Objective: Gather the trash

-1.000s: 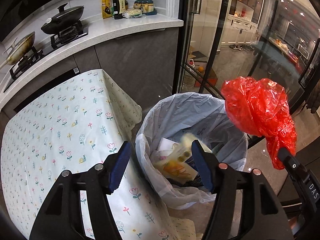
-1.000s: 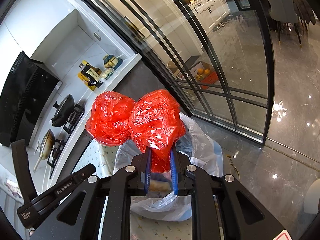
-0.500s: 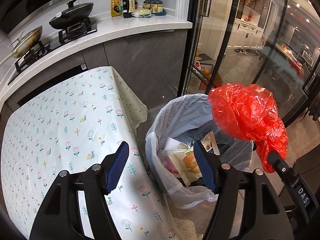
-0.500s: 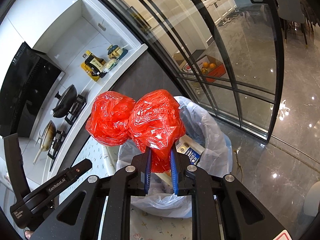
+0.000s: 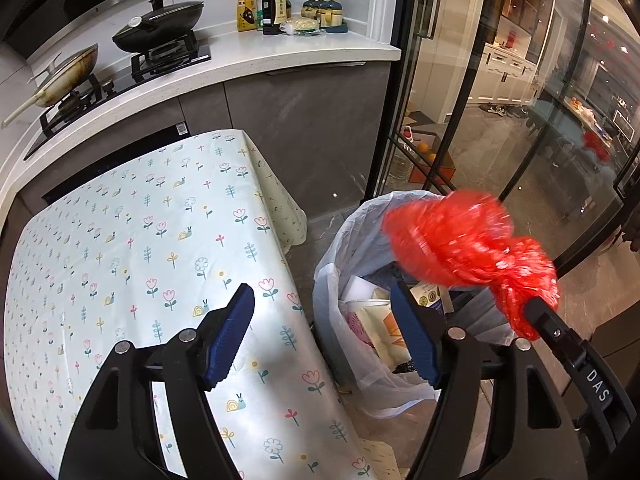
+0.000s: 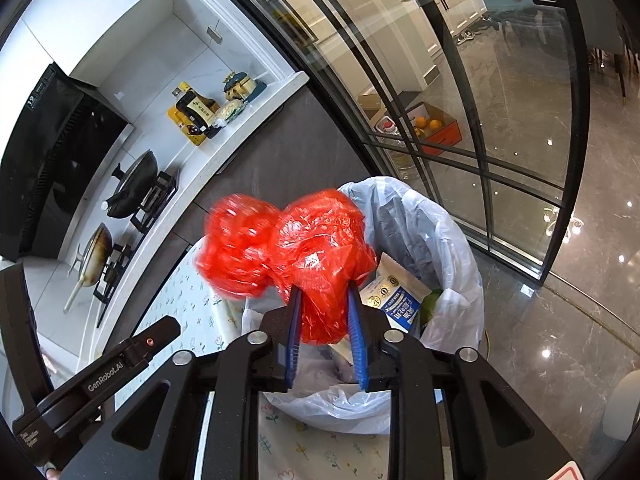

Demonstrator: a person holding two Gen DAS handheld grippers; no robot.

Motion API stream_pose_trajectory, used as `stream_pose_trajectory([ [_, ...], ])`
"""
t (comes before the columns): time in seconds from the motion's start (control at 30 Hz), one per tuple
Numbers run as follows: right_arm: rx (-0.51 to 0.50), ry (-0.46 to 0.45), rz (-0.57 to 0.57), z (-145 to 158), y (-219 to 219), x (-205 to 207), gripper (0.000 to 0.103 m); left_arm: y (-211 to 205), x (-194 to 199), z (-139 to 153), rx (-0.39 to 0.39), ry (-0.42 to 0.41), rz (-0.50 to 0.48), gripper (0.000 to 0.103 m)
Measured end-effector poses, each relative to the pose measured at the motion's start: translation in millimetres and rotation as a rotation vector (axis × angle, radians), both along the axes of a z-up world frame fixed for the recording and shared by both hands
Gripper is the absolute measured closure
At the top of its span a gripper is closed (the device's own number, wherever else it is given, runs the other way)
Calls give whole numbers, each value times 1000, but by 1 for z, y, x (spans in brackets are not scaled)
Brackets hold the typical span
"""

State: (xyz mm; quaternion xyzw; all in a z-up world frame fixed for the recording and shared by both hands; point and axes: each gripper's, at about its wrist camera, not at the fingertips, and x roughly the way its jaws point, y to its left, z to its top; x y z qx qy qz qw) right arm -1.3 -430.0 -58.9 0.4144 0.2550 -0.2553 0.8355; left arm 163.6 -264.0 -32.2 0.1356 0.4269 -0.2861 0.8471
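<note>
A crumpled red plastic bag (image 6: 316,256) hangs between the blue pads of my right gripper (image 6: 323,308), whose jaws stand a little apart; the bag looks blurred. It sits over the rim of a trash bin lined with a white bag (image 6: 452,248). In the left wrist view the red bag (image 5: 468,248) is above the bin (image 5: 352,248), which holds cartons and paper. My left gripper (image 5: 324,320) is open and empty, above the table edge and the bin.
A table with a flowered cloth (image 5: 140,248) stands left of the bin. Behind it a counter (image 5: 280,56) carries a stove, pans and bottles. A glass door with black frames (image 5: 472,120) stands right of the bin.
My right gripper's jaws have parted slightly and the red bag has dropped lower toward the bin. My left gripper has pulled back and up.
</note>
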Motion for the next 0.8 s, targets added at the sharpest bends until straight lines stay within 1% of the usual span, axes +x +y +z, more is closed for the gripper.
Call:
stream_pose_trajectory([
  [0.1, -9, -2, 5, 2, 2, 4, 72, 3, 2, 0, -2, 2, 5, 36],
  [0.17, -14, -3, 8, 3, 5, 5, 65, 6, 3, 0, -3, 2, 8, 36],
  [0.23, -17, -3, 8, 5, 7, 6, 62, 8, 5, 1, -4, 3, 13, 36],
  [0.33, -15, -4, 12, 6, 10, 6, 52, 13, 4, 2, -9, -3, 23, 30],
  [0.37, -16, -5, 13, 6, 11, 6, 49, 14, 4, 3, -9, -8, 26, 29],
  [0.43, -23, 0, 20, 9, 14, 6, 45, 17, 3, 4, -10, -9, 26, 29],
  [0.53, -51, 14, 36, 14, 21, 8, 41, 21, 3, 5, -12, -10, 32, 28],
  [0.63, -85, 27, 52, 19, 29, 9, 39, 28, 1, 7, -15, -17, 42, 23],
  [0.8, -125, 44, 73, 27, 40, 8, 35, 36, -5, 10, -15, -28, 52, 22],
])
